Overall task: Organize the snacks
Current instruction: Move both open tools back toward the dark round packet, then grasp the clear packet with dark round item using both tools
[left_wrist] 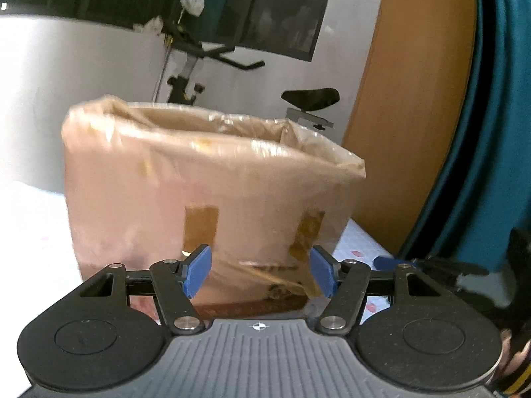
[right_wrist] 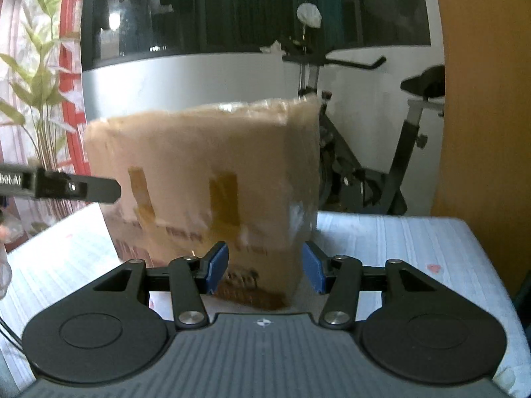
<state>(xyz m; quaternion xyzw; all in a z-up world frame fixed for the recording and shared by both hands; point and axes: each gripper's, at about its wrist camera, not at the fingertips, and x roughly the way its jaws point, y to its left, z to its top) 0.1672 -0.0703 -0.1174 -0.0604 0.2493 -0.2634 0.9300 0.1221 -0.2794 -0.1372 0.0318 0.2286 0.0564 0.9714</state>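
A tall open-topped cardboard box (left_wrist: pixel 205 192), wrapped in clear plastic with brown tape patches, stands on the white table (left_wrist: pixel 30 265). It fills the middle of both views and also shows in the right wrist view (right_wrist: pixel 205 179). My left gripper (left_wrist: pixel 260 273) is open and empty, close in front of the box's lower face. My right gripper (right_wrist: pixel 265 270) is open and empty, close to the box's lower right corner. The left gripper's arm (right_wrist: pixel 76 187) shows at the left edge of the right wrist view. No snacks are in view; the box's inside is hidden.
An exercise bike (right_wrist: pixel 371 152) stands behind the table against a white wall. A wooden panel (left_wrist: pixel 415 106) and teal curtain (left_wrist: pixel 491 132) rise at the right. A plant (right_wrist: pixel 36 99) stands at the far left. The table's right edge (right_wrist: pixel 491 265) is close.
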